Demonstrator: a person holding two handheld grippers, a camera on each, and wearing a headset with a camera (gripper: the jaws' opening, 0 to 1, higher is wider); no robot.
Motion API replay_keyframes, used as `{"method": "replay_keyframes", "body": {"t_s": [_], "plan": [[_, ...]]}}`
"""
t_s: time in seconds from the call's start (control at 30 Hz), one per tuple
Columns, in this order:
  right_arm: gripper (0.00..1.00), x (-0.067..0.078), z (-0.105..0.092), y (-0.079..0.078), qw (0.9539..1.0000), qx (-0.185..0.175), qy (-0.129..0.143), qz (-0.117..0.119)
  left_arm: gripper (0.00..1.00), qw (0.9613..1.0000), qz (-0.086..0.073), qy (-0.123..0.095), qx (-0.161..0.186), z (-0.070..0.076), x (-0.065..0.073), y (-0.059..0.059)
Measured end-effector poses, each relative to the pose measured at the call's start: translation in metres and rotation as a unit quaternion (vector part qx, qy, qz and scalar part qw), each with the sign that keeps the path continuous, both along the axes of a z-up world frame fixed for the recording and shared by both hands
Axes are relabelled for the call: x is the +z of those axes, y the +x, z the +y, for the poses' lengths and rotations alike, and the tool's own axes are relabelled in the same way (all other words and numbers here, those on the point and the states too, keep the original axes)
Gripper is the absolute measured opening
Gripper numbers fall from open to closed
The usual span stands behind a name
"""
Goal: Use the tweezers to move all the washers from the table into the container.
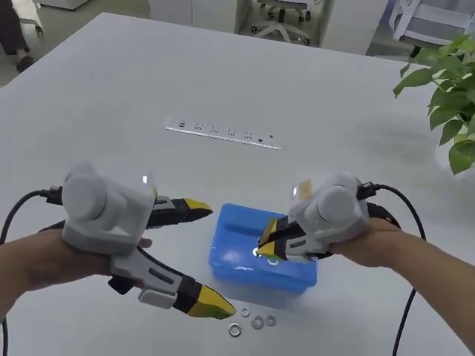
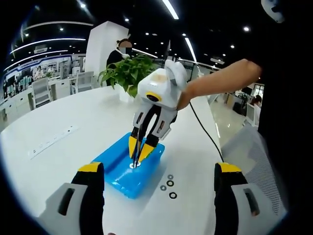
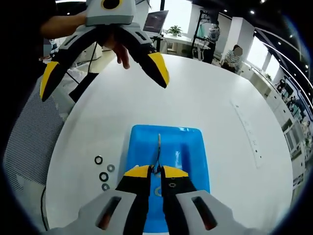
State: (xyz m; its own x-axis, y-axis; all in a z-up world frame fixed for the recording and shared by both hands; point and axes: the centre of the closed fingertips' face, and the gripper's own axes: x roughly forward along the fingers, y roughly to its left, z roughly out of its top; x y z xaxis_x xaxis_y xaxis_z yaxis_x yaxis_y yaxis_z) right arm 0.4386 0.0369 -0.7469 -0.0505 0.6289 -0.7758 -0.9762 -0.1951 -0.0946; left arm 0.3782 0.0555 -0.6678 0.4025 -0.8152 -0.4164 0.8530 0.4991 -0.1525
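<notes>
Head view, bottom centre: four washers (image 1: 257, 322) lie loose on the tabletop (image 1: 111, 89), just below the blue container (image 1: 245, 271). They look thin, light, hard and slippery. I judge the tweezers should pinch one by its rim, one tip through the hole. Above them, the right gripper (image 1: 271, 241) is nearly closed, clamping the tweezers (image 3: 159, 152) over the container. The left gripper (image 3: 103, 81) gapes wide and holds nothing.

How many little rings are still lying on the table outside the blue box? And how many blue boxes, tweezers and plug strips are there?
washers lying on the table: 4
blue container: 1
tweezers: 1
power strip: 1
Total: 7
</notes>
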Motion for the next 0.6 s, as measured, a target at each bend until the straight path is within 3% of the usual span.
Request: {"method": "replay_keyframes", "body": {"t_s": [0.3, 0.6], "plan": [[0.08, -0.011, 0.000, 0.002, 0.9999, 0.006, -0.009, 0.004, 0.91, 0.9999, -0.008, -0.002, 0.012, 0.006, 0.002, 0.006], [0.08, -0.020, -0.001, 0.000, 0.9997, 0.013, -0.019, 0.010, 0.74, 0.9997, -0.020, 0.001, 0.011, -0.001, 0.005, 0.015]]}}
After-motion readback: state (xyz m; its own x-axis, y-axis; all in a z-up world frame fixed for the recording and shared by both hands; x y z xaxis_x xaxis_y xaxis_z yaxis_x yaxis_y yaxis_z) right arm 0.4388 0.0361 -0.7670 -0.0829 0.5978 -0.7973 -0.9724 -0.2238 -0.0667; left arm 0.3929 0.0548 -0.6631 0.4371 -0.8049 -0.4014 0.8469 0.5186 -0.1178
